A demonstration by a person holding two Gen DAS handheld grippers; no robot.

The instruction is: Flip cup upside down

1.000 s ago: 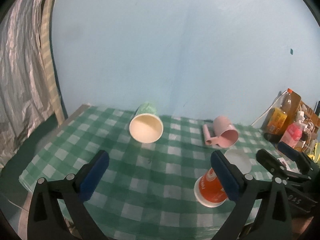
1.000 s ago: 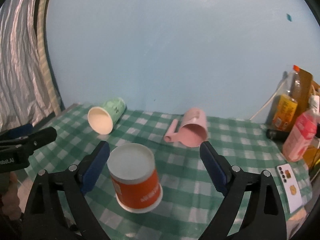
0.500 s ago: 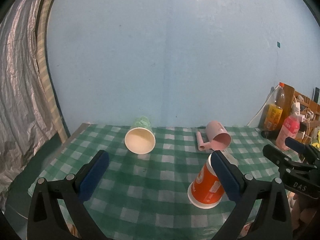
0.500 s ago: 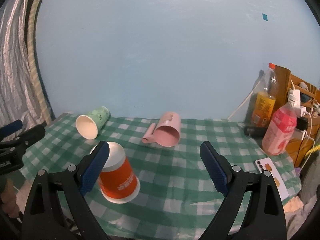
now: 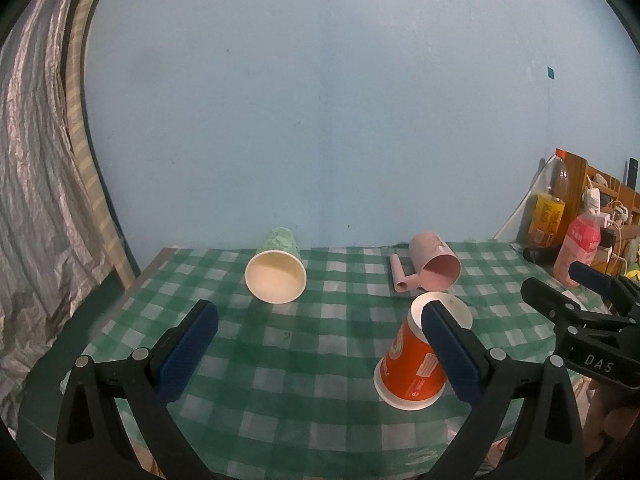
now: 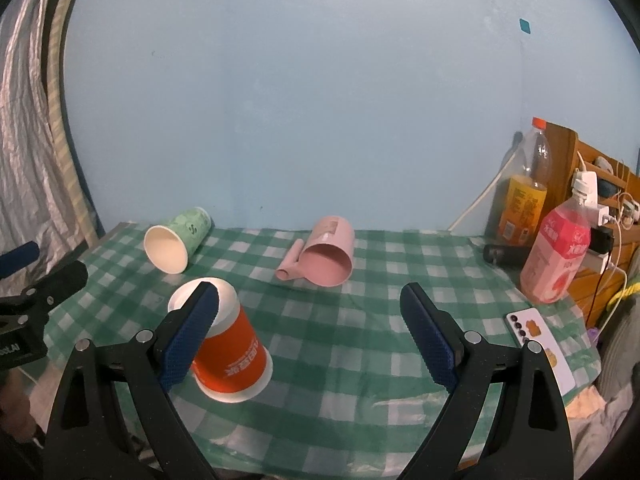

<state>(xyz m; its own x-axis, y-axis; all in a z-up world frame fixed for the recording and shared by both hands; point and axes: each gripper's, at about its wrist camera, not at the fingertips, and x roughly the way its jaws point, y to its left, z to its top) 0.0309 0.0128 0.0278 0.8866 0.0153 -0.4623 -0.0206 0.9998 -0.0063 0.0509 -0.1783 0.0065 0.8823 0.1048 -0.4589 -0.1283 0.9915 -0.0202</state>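
Observation:
An orange paper cup (image 5: 412, 364) stands upside down on the green checked tablecloth (image 5: 304, 344); it also shows in the right wrist view (image 6: 228, 356). A green paper cup (image 5: 276, 272) (image 6: 176, 242) lies on its side, mouth toward me. A pink handled cup (image 5: 434, 266) (image 6: 328, 254) lies on its side too. My left gripper (image 5: 320, 344) is open and empty, held back over the near table edge. My right gripper (image 6: 310, 332) is open and empty; its left finger overlaps the orange cup in view.
At the right edge stand an orange drink bottle (image 6: 522, 196), a pink drink bottle (image 6: 556, 256), a dark cylinder (image 6: 504, 254), a wooden shelf with chargers (image 6: 600, 200) and a phone (image 6: 540, 344). A silver curtain (image 5: 36, 200) hangs left. A blue wall rises behind.
Both grippers have pulled back and up from the table, so all cups look smaller and farther. The orange cup stays upside down where it stood.

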